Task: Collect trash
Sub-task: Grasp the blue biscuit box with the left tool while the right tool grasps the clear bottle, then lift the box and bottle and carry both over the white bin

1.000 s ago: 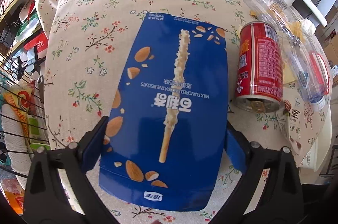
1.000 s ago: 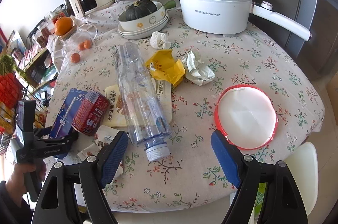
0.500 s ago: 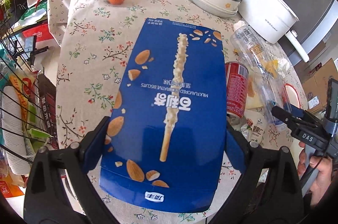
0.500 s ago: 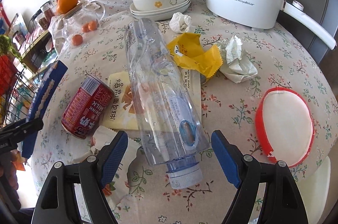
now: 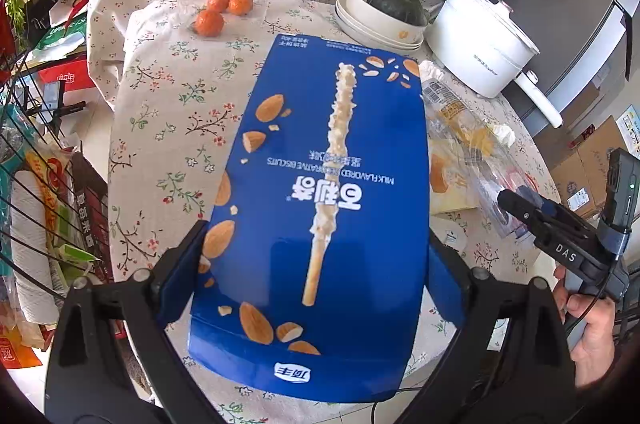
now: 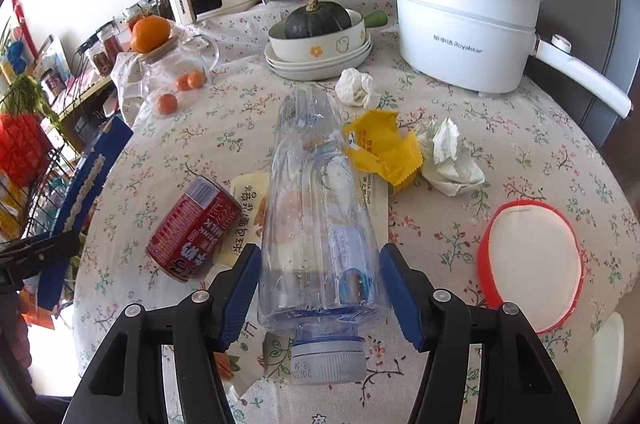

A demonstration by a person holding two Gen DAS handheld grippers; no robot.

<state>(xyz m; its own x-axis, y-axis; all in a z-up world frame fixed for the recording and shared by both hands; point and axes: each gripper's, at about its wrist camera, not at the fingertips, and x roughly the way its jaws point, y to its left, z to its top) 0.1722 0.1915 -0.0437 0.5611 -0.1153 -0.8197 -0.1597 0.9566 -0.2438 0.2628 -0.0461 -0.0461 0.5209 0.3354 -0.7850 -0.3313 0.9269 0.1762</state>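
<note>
Left gripper (image 5: 316,280): pinching the blue biscuit box (image 5: 320,191) by its long sides, above the table (image 5: 168,111).
Right gripper (image 6: 320,288): closing, clear bottle (image 6: 316,220) between the pads, contact unclear.
Beside left pad: red can (image 6: 192,228).
Ahead, right of the bottle: yellow wrapper (image 6: 384,147), crumpled tissue (image 6: 448,159).

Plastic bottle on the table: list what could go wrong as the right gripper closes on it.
1. The right gripper is closing around the clear plastic bottle, which looks thin and already dented; it may buckle and slip out.
2. The red can lies close beside the bottle; lifting could roll it.
3. The left gripper holds the long blue biscuit box, which could sweep nearby trash.
</note>
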